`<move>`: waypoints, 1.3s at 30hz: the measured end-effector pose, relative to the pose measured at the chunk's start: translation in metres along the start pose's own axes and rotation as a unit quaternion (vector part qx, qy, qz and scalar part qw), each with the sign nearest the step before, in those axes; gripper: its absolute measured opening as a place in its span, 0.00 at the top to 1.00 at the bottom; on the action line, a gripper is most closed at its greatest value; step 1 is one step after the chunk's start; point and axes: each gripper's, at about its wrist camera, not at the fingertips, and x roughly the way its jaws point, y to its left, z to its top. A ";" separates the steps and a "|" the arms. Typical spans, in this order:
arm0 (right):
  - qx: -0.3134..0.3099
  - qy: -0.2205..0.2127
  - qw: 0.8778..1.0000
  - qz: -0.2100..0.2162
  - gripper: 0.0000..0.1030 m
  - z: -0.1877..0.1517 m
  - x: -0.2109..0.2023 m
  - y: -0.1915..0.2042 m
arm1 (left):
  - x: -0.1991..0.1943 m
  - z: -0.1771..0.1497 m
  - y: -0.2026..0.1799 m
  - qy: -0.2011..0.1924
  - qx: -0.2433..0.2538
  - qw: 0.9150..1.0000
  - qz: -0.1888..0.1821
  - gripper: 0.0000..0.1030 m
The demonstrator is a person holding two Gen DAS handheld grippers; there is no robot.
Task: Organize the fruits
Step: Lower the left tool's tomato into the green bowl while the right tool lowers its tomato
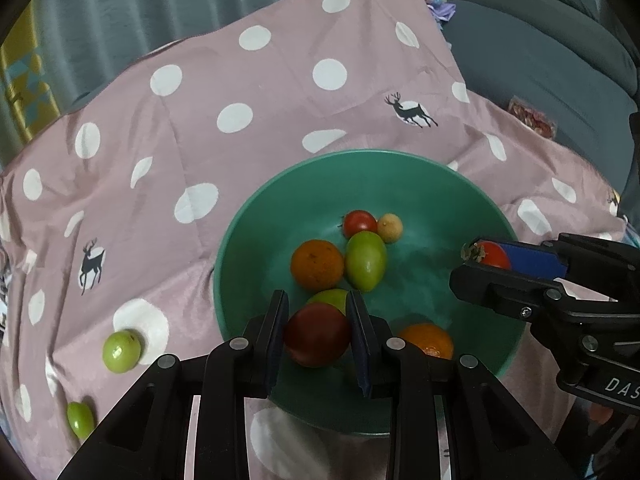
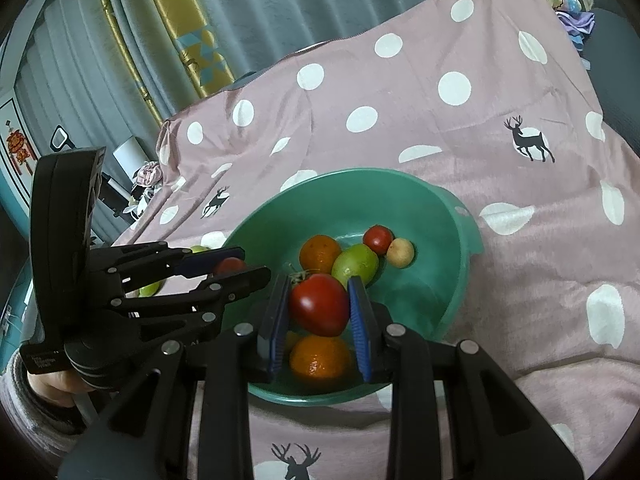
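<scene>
Both grippers over the green bowl, left gripper clamped on a dark red fruit, right gripper squeezed a tomato. Needed release next, probably.

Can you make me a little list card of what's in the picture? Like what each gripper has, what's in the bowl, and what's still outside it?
left gripper: shut on a dark red fruit, over the bowl
right gripper: shut on a red tomato, over the bowl
green bowl: holds two oranges, two green fruits, one small red tomato, one small tan fruit
outside the bowl: two green fruits on the cloth
cloth: pink, white dots, deer
</scene>
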 end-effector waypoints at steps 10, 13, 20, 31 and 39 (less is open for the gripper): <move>0.002 0.004 1.000 0.002 0.71 -0.001 0.003 -0.003 | 0.009 0.001 -0.005 0.013 0.009 1.000 0.003 0.71; 0.002 0.006 1.000 0.002 0.71 -0.001 0.003 -0.002 | 0.011 0.001 -0.005 0.015 0.012 1.000 0.005 0.71; 0.004 0.010 1.000 0.001 0.71 -0.002 0.005 -0.003 | 0.016 0.000 -0.007 0.024 0.015 1.000 0.009 0.71; 0.004 0.015 1.000 0.002 0.71 -0.002 0.007 -0.003 | 0.019 0.000 -0.007 0.029 0.017 0.999 0.012 0.71; 0.018 0.013 1.000 0.000 0.70 -0.002 0.007 -0.006 | 0.019 -0.001 -0.010 0.028 0.018 0.999 0.015 0.71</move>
